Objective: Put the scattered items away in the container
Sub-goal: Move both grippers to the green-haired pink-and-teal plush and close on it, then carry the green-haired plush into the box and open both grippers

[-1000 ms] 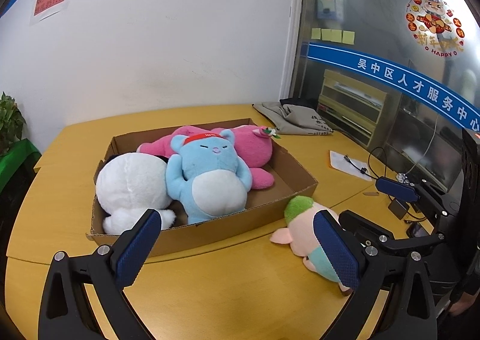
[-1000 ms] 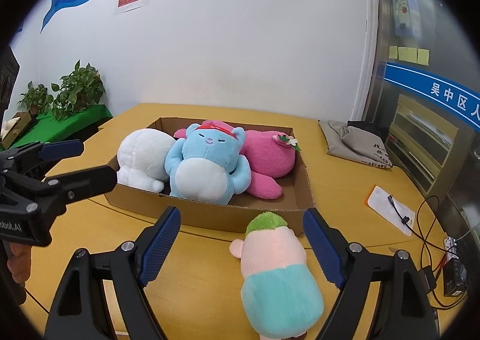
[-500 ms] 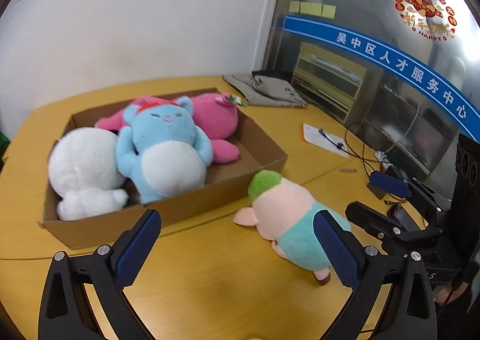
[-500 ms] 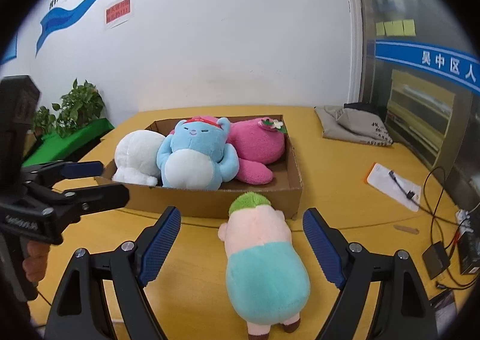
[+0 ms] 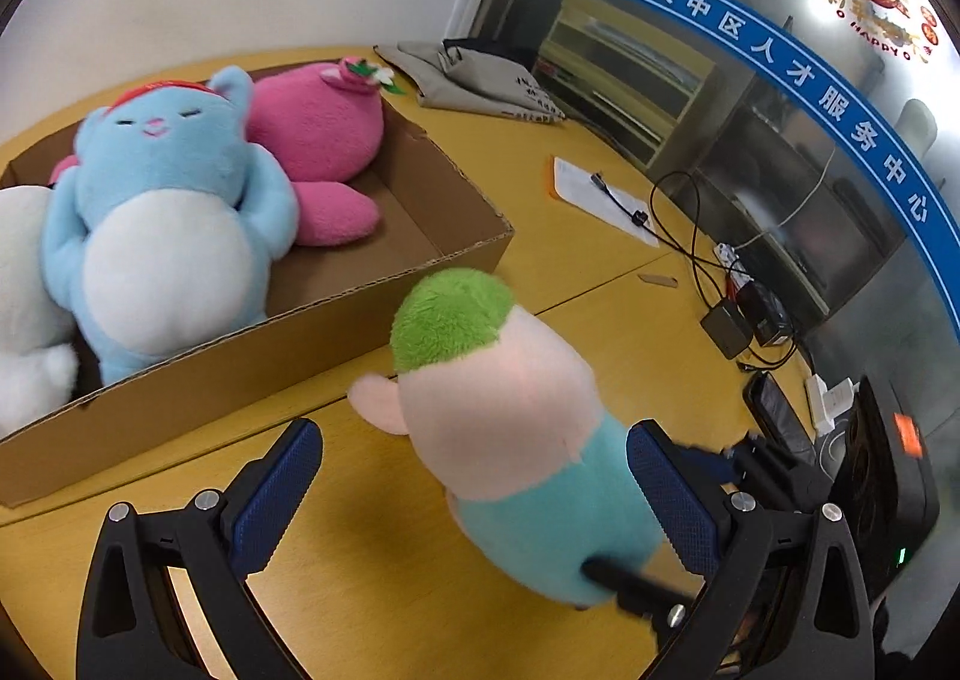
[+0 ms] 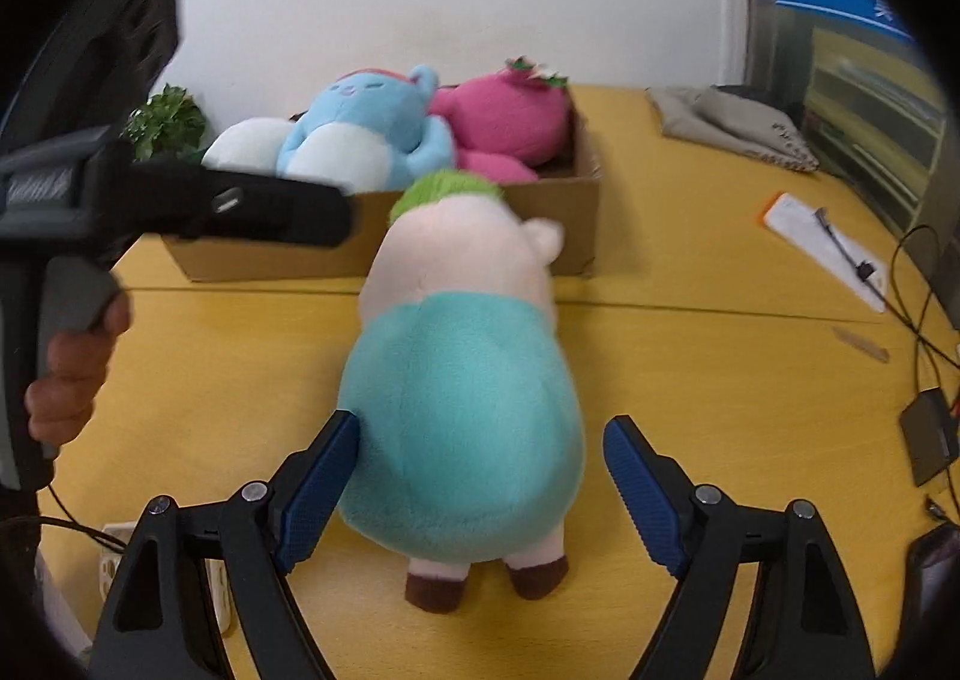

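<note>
Pig plush lay on the yellow table, just near of the box, green-tufted head toward it. Right gripper: fingers apart, straddling the plush's teal rear; left finger touching the fabric, right finger clear. Left gripper: fingers apart, flanking the plush's body, contact uncertain. In the box: blue bear, pink plush, white plush. Grey cloth far right on the table.
</note>
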